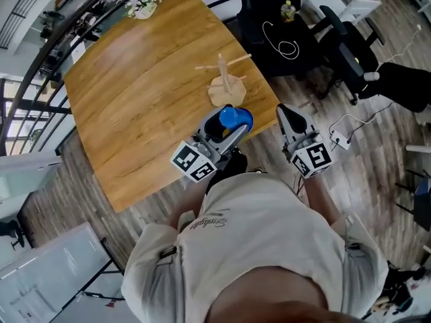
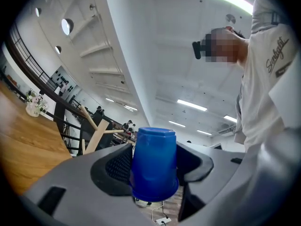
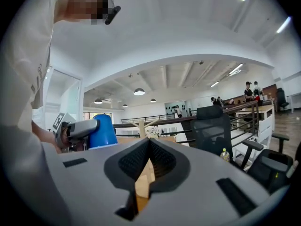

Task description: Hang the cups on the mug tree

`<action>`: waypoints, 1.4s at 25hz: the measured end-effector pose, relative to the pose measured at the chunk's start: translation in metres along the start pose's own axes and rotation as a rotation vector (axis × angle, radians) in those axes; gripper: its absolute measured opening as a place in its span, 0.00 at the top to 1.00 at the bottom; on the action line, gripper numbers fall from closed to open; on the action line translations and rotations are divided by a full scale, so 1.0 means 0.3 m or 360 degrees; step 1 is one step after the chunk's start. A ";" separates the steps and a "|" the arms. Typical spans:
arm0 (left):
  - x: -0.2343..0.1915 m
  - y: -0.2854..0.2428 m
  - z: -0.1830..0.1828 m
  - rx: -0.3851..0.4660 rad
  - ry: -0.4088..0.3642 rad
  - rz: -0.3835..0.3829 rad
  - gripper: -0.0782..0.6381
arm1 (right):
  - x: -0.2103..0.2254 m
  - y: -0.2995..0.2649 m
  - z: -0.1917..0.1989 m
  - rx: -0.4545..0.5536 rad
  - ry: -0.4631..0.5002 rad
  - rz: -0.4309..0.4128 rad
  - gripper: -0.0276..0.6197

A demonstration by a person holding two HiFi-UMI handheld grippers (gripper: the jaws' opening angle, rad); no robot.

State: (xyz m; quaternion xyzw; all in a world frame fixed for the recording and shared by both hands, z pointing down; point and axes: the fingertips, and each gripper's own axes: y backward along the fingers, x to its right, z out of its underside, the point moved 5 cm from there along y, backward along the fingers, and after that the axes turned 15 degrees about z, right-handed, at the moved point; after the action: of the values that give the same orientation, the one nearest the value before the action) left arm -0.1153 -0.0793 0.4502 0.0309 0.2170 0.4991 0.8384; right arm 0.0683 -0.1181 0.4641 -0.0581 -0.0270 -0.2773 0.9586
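Head view: our left gripper clamps the inverted blue cup at the table edge. The mug tree stands bare, so we judge hanging remains. Our right gripper is closed, empty.

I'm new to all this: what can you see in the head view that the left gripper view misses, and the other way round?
Only the head view shows the right gripper, the round base of the mug tree and the black office chairs. Only the left gripper view shows the ceiling lights and a ridged jaw pad against the cup. Both show the blue cup, held bottom up in the left gripper, the mug tree's pegs and the flowers.
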 end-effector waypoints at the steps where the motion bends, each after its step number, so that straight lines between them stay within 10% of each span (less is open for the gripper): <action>1: -0.023 0.005 -0.012 0.0005 0.0000 -0.0004 0.51 | -0.002 -0.031 -0.018 0.0014 0.0005 0.0007 0.97; 16: -0.197 0.136 -0.128 0.0153 -0.0054 -0.0182 0.51 | -0.065 -0.208 0.009 -0.0092 0.0125 -0.0141 0.97; 35: -0.210 0.180 -0.361 0.0365 -0.0271 -0.0708 0.51 | 0.015 -0.355 -0.036 -0.0055 0.0076 -0.0462 0.97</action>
State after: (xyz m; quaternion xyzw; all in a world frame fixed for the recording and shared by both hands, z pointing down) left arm -0.2282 -0.1238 0.3878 0.1190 0.2022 0.2702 0.9338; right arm 0.0154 -0.2114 0.4640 -0.0636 -0.0073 -0.4148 0.9076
